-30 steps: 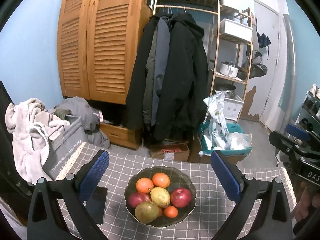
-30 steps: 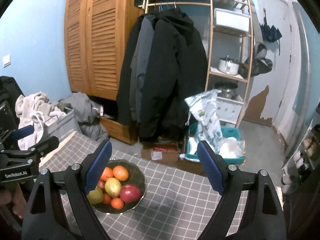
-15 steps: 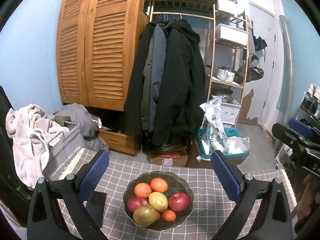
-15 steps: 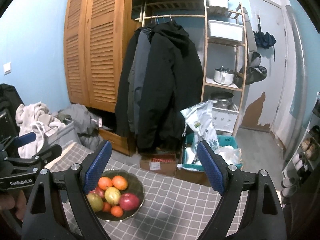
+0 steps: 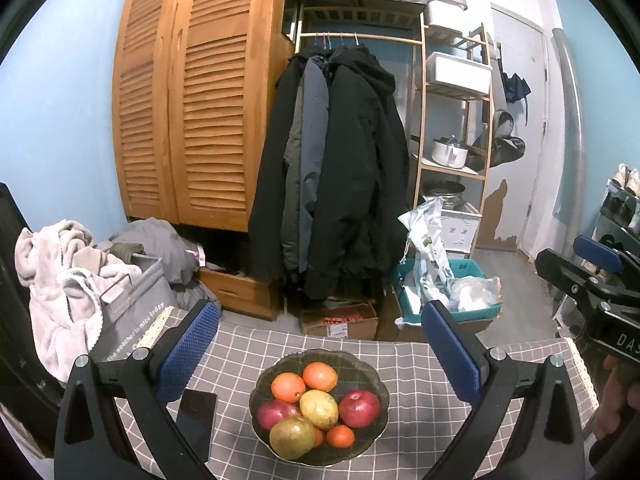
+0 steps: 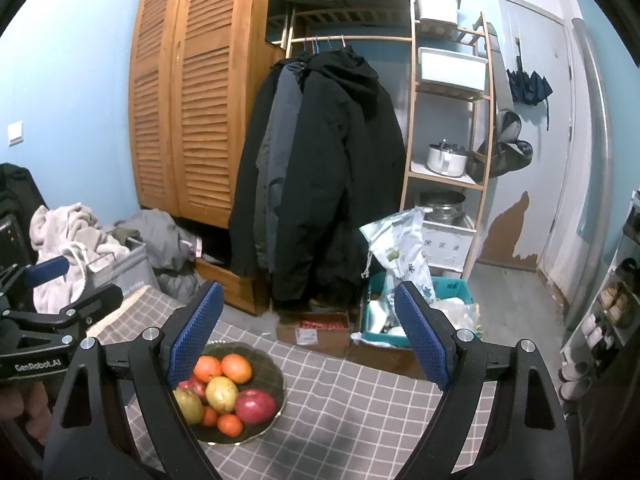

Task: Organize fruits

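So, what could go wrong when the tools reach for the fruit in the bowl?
1. The fruit is heaped in the bowl; lifting the yellow fruit in the middle may let the red apple or small orange roll out.
2. The left tool, open, may knock the phone lying beside the bowl.

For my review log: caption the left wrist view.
Open left gripper above a bowl of mixed fruit on a checked tablecloth.

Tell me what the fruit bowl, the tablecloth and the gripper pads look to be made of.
Bowl: likely dark glass or glazed ceramic; glossy scalloped rim with highlights.
Tablecloth: woven fabric, matte grey with a white grid and a lace-like edge.
Left gripper's pads: probably rubber; blue, matte, with a fine bumpy texture.
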`<state>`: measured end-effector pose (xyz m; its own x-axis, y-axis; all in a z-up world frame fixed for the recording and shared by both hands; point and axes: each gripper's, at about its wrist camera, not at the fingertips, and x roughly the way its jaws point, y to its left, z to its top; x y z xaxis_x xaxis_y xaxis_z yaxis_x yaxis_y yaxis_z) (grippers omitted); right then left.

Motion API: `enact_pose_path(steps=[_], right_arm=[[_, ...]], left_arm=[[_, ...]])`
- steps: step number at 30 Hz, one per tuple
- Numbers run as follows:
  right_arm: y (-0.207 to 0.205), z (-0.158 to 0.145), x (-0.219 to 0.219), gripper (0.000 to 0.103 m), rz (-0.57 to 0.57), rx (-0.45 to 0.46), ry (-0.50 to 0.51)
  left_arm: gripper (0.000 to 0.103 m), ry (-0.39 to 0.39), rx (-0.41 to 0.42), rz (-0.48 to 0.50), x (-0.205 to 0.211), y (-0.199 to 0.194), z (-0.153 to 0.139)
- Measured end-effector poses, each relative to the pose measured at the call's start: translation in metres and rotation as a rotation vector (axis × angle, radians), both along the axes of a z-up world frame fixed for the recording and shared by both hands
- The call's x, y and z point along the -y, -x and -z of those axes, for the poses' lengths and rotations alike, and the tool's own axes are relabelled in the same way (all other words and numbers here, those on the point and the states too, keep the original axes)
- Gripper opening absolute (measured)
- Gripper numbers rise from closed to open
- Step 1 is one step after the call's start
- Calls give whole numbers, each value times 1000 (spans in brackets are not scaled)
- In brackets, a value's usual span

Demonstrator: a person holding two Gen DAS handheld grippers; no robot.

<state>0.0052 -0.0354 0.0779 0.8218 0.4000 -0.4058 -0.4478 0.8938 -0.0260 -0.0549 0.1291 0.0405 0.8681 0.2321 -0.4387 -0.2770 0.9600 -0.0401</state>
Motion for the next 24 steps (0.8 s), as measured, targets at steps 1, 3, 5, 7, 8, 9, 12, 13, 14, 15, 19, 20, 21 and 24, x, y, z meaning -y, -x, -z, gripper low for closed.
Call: enact_pose_path(steps=[1,3,5,7,8,9,12,13,14,15,19,20,21,24], right_arm=[[0,0,0,86,1,0,1],[0,0,0,86,0,0,0],[0,0,-1,86,1,-1,-1],[0,0,-1,86,1,0,0],[0,0,-1,86,1,0,0],[0,0,-1,86,0,0,0],[0,0,-1,86,1,-1,2],[0,0,-1,86,1,0,0],[0,0,-1,86,0,-1,0],[1,0,-1,86,0,0,1],[0,0,-1,86,1,0,1],[1,0,-1,86,2,0,1],[1,0,-1,86,1,0,2],[1,0,-1,86,0,0,0]], left_arm=[[102,-2,2,-2,0,0,-1],[102,-6,5,-4,-1,1,-2],[102,-11,5,-6,-1,1,-2],[102,-18,3,-6,1,1,-3],[102,-22,2,-5,1,1,-3],[102,-24,1,-5,2,1,-3],[102,-24,1,-5,2,1,-3],[102,-23,1,-6,2,1,-3],[102,-24,1,-6,2,1,-3],[102,-24,1,-5,2,0,-3],[102,-26,1,-4,2,0,-3],[102,-26,0,-5,2,0,-3],[102,-25,-1,-5,2,0,-3],[102,-25,1,-5,2,0,-3]])
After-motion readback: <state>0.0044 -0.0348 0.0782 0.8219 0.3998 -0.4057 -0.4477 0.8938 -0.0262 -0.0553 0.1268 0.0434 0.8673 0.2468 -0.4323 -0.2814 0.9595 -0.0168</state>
